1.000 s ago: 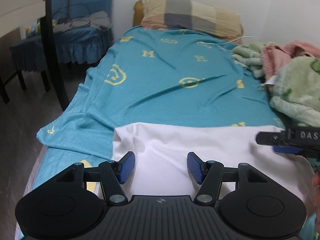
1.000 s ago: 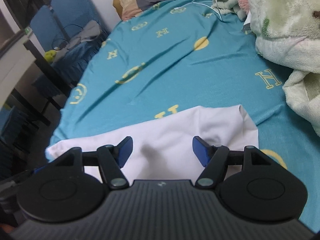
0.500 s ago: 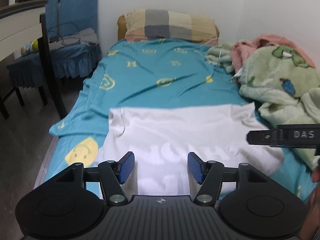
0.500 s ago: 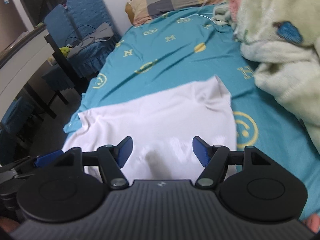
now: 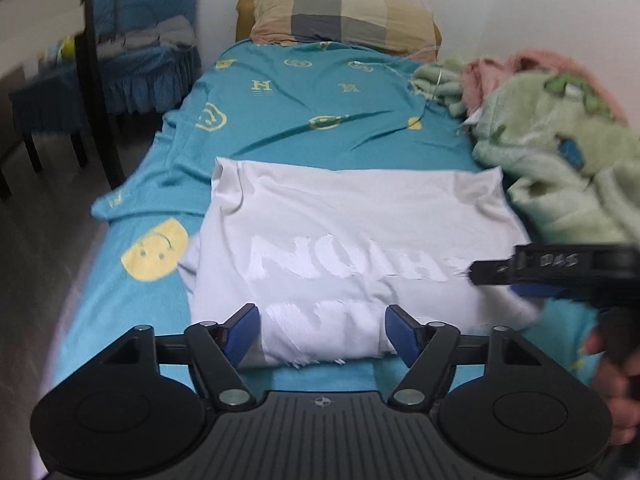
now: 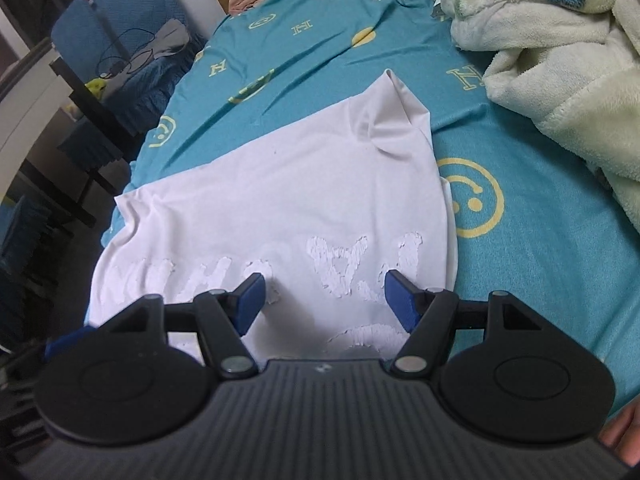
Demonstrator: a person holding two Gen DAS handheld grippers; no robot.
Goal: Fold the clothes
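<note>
White shirt (image 5: 352, 216), smooth, raised lettering

Soft, even indoor light with faint shadows; strong fisheye bending at the edges, and slight motion blur.

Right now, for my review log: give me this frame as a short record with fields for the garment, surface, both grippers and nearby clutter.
garment: white T-shirt with raised white lettering, lying spread out
surface: teal bedsheet with yellow smiley prints
left gripper: open, empty, above the shirt's near edge
right gripper: open, empty, over the lettering
clutter: pale green fleece blanket, right of the shirt
</note>
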